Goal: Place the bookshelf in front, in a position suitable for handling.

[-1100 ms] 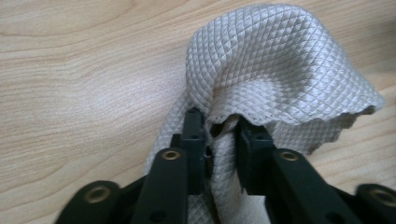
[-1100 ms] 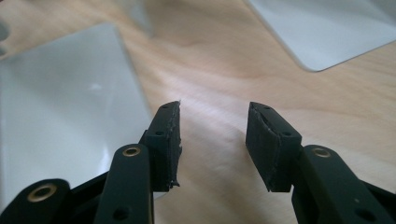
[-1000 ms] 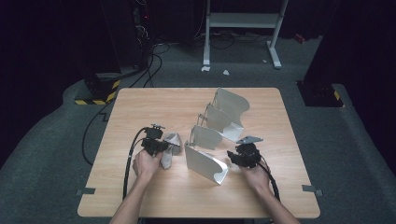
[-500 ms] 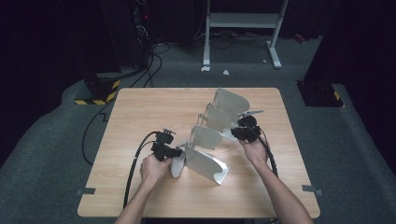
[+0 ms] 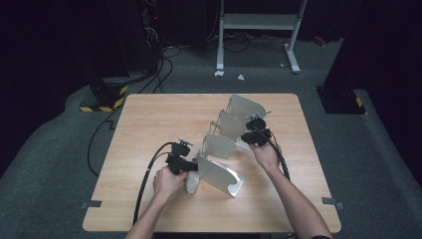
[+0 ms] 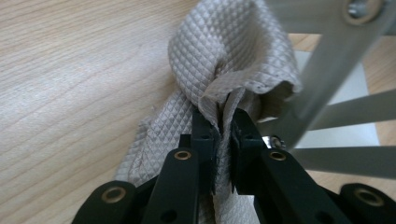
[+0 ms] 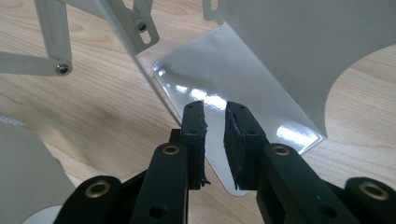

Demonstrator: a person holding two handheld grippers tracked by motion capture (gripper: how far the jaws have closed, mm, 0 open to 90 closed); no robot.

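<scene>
A metal rack of several upright grey plates [image 5: 222,175] stands on the wooden table [image 5: 149,124]. My left gripper [image 5: 191,172] [image 6: 219,114] is at the left end of the front plate, shut on a folded grey textured cloth [image 5: 191,184] [image 6: 233,51] that touches the rack's frame [image 6: 322,70]. My right gripper [image 5: 247,141] [image 7: 215,109] is at the rack's right side, over a glossy flat plate [image 7: 224,70]. Its jaws have just been closing and stand a narrow gap apart, with nothing between the pads.
Thin slotted bars [image 7: 51,42] link the plates. Beyond the table, a white stand [image 5: 259,30] and cables [image 5: 164,55] lie on the dark floor, with a yellow-black striped base [image 5: 107,99] at the back left. A black cable [image 5: 147,174] trails from the left gripper.
The right hand has moved from the front plate's right end back along the rack to its middle plates. The left hand has slid right with the cloth to the front plate.
</scene>
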